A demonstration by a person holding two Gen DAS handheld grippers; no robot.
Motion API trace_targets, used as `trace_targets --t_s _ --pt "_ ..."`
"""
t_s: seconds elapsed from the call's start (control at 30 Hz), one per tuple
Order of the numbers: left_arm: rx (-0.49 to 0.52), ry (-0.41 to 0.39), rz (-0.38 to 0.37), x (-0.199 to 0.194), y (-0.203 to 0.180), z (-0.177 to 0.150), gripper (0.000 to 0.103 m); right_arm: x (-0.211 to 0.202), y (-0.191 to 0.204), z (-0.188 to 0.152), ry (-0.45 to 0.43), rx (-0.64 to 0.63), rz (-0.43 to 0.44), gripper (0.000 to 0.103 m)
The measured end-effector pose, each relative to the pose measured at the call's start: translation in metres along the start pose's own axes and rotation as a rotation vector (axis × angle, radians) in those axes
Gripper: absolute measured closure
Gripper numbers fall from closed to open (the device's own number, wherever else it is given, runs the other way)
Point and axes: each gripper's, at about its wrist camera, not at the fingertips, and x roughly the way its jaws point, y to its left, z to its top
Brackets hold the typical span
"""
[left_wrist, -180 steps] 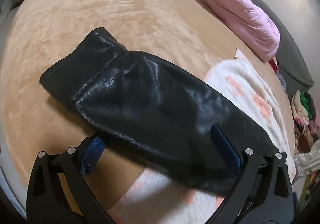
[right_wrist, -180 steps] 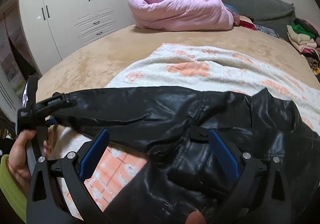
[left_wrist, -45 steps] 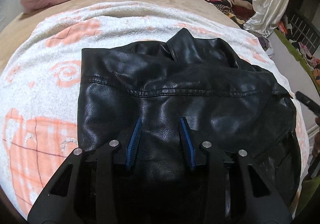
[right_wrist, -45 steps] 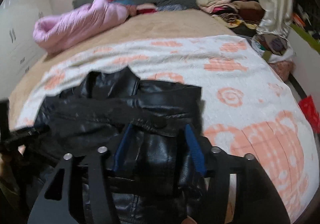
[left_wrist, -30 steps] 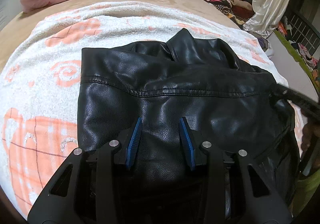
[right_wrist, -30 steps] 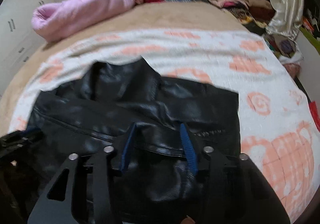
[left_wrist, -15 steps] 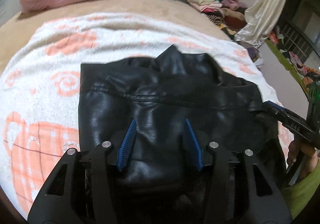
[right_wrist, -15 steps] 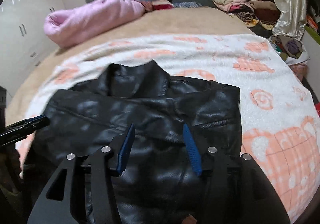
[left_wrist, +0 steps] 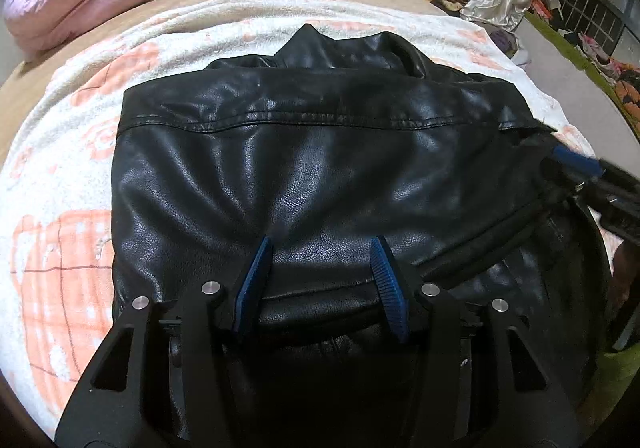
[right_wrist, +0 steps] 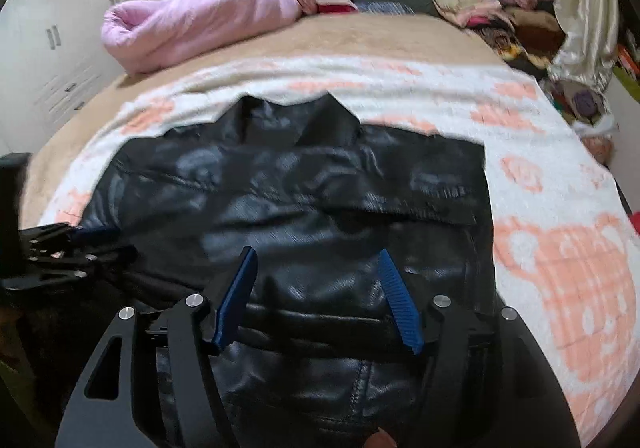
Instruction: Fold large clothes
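A black leather jacket (left_wrist: 312, 152) lies folded on a white and orange blanket (left_wrist: 60, 248), collar away from me. My left gripper (left_wrist: 320, 242) stands over the jacket's near edge, jaws apart, with a bulge of leather between the blue pads (left_wrist: 256, 280) and no squeeze showing. My right gripper (right_wrist: 316, 252) is over the jacket's (right_wrist: 320, 208) near right part and its jaws are opening, the leather lying loose between them. The right gripper (left_wrist: 580, 168) shows at the jacket's right edge in the left wrist view. The left gripper (right_wrist: 60, 248) appears at the left of the right wrist view.
The blanket (right_wrist: 560, 268) covers a tan bed (right_wrist: 360, 36). A rolled pink quilt (right_wrist: 192, 28) lies at the far left. Stacked clothes (right_wrist: 492, 0) and a satin curtain (right_wrist: 588, 16) are at the far right. White wardrobes (right_wrist: 60, 48) stand to the left.
Both grippers' jaws have spread wider over the jacket. Both views have shifted across the bed, and the right gripper now shows closer at the jacket's right edge.
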Motion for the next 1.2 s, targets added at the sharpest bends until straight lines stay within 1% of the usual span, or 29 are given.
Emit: trace_targets --t_s 0.07,0.13,0.17,0.2,0.23,0.27,0.3,0.33,0.37,0.4,0.43,0.47,0.53,0.6,0.83,1.0,1.2 --pt "-0.007 -0.001 -0.011 0.001 0.000 0.002 0.060 0.016 -0.003 -0.006 0.069 0.005 -0.027 0.042" --pt "-0.016 -0.005 -0.026 -0.001 0.002 0.003 0.060 0.024 -0.005 -0.011 0.084 0.016 -0.027 0.042" --pt "-0.020 -0.008 -0.031 -0.003 0.003 0.003 0.060 0.024 -0.005 -0.011 0.082 0.017 -0.030 0.042" --pt "-0.023 -0.013 -0.037 -0.006 0.004 0.004 0.059 0.019 -0.003 -0.010 0.062 0.018 -0.030 0.041" --pt "-0.026 -0.016 -0.045 -0.009 0.004 0.004 0.056 0.015 -0.003 -0.010 0.049 0.023 -0.021 0.039" --pt "-0.029 -0.018 -0.056 -0.010 0.004 0.004 0.053 0.009 -0.003 -0.009 0.036 0.031 -0.004 0.036" --pt "-0.033 -0.017 -0.070 -0.012 0.003 0.003 0.045 0.001 -0.003 -0.008 0.013 0.043 0.016 0.034" --pt "-0.036 -0.018 -0.079 -0.015 0.003 0.003 0.039 -0.004 -0.004 -0.009 0.002 0.045 0.022 0.032" --pt "-0.035 -0.023 -0.074 -0.017 0.002 0.003 0.036 -0.012 -0.003 -0.008 -0.013 0.047 0.019 0.023" --pt "-0.033 -0.026 -0.068 -0.020 0.002 0.004 0.031 -0.016 -0.003 -0.008 -0.019 0.047 0.010 0.013" --pt "-0.034 -0.032 -0.062 -0.023 0.002 0.004 0.026 -0.021 -0.003 -0.008 -0.028 0.047 -0.002 0.012" --pt "-0.038 -0.039 -0.062 -0.027 0.002 0.003 0.024 -0.026 -0.003 -0.009 -0.037 0.047 -0.005 0.011" --pt "-0.041 -0.054 -0.061 -0.034 0.003 0.003 0.016 -0.032 -0.005 -0.009 -0.044 0.056 -0.014 0.007" --pt "-0.047 -0.066 -0.048 -0.039 0.004 0.004 0.010 -0.038 -0.006 -0.012 -0.053 0.063 -0.043 0.006" --pt "-0.100 -0.081 -0.043 -0.053 0.017 0.004 0.010 -0.057 0.001 -0.016 -0.079 0.042 -0.096 0.005" --pt "-0.109 -0.102 -0.037 -0.067 0.018 0.004 0.010 -0.071 0.012 -0.015 -0.091 0.019 -0.107 0.005" --pt "-0.113 -0.130 -0.022 -0.082 0.014 -0.002 0.009 -0.094 0.027 -0.015 -0.139 -0.021 -0.125 0.005"
